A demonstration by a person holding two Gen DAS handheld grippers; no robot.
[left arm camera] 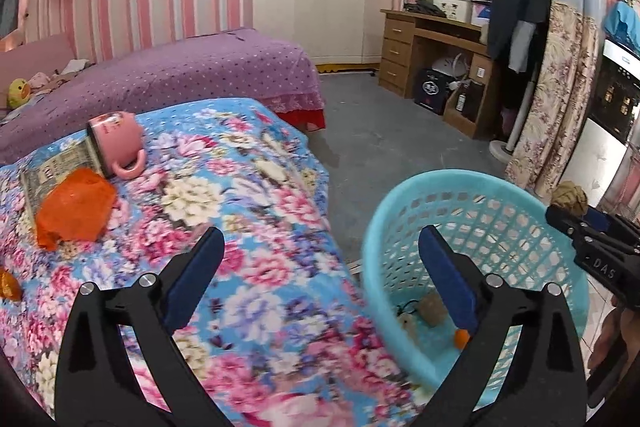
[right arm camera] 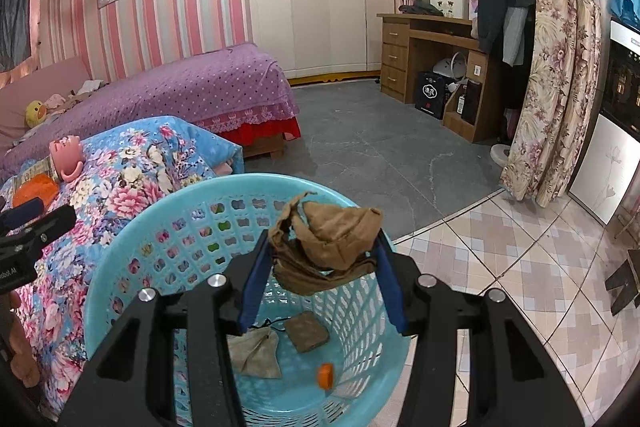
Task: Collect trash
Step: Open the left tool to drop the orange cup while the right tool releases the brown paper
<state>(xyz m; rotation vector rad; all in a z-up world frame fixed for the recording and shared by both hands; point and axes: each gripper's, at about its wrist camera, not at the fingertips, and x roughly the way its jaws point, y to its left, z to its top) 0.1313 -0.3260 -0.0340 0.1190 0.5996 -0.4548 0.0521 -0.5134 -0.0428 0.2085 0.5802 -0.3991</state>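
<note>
We hold a crumpled brown paper wad in the right tool, its fingers closed partway onto the wad's two sides. The wad hangs over the open mouth of the blue basket, above scraps already lying on its bottom. We judge it light and soft: it dents where the pads press, so a grip across its bulky middle suits it, and it should fall free once the fingers part. The right tool points forward and tilts down over the near rim, and from the left wrist view it comes in from the right, level with the far rim.

The left tool is wide open and holds nothing. It hovers over the flowered table, with one finger across the basket's side. On the table, well apart from that tool, lies an orange wrapper, thin and crinkly by its look. It will likely slide under a flat pinch, so we would take it by its raised crease. Touching it is a tipped pink mug.
</note>
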